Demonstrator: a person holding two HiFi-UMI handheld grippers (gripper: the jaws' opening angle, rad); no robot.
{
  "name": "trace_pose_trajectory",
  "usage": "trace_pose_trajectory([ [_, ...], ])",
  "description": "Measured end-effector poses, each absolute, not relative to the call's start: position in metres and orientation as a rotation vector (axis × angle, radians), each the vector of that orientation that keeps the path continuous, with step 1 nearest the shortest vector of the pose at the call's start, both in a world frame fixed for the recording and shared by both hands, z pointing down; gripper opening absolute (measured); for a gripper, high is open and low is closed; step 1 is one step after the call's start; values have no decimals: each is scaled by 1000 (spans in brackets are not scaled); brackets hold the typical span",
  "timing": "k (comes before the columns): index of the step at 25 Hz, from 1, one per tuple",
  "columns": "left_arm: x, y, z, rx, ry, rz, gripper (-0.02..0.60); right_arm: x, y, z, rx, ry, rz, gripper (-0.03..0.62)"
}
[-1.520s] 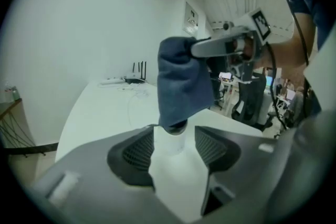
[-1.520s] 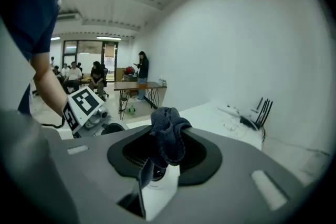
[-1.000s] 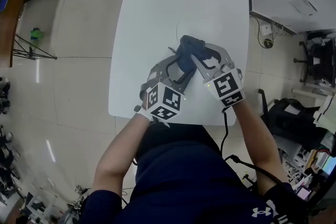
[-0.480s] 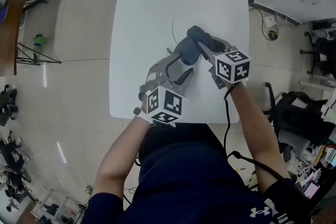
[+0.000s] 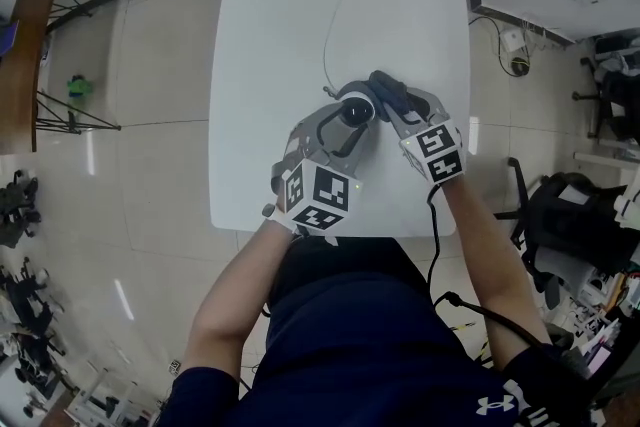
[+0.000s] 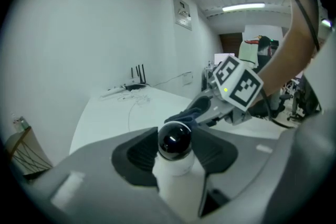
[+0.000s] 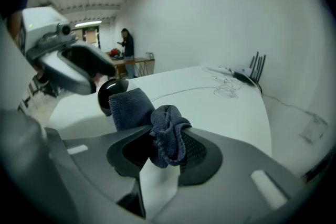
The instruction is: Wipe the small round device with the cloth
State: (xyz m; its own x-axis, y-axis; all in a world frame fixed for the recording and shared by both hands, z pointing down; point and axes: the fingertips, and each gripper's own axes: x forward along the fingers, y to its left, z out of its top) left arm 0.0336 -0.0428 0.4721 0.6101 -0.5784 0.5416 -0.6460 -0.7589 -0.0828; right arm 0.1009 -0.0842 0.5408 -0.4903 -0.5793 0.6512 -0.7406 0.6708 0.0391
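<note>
Whereas the cloth (image 7: 167,134) hid the small round device (image 6: 175,140) a second ago, its dome now shows on the table (image 5: 280,35), my left tongs (image 6: 176,162) closing on its body, right tongs (image 7: 163,157) pinching the cloth alongside.

My left hand-held gripper (image 5: 350,120) is closing its jaws on the small round device (image 6: 175,140) standing between them; my right hand-held gripper (image 5: 392,100) pinches the cloth (image 7: 167,136), tips angled toward the left one; both forearms reach forward, wrists close together.
</note>
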Motion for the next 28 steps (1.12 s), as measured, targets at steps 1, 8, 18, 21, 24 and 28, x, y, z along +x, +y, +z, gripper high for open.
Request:
trace_pose_trajectory([
  [1, 34, -43, 471, 2713, -1032, 845, 196, 98, -80, 537, 965, -2219, 207, 129],
  [8, 41, -43, 475, 2763, -875, 980, 236, 105, -69, 545, 837, -1880, -449, 129],
  [18, 42, -49, 485, 2745, -832, 1074, 224, 91, -70, 445, 1087, -2530, 290, 130],
  [21, 42, -50, 485, 2762, -825, 1081, 224, 71, -74, 455, 1029, -2669, 703, 129],
  [24, 42, -50, 484, 2765, -810, 1088, 224, 68, -80, 462, 1012, -2727, 1071, 127],
  [28, 42, -51, 484, 2769, -805, 1102, 225, 83, -86, 491, 1097, -2661, 1229, 127],
])
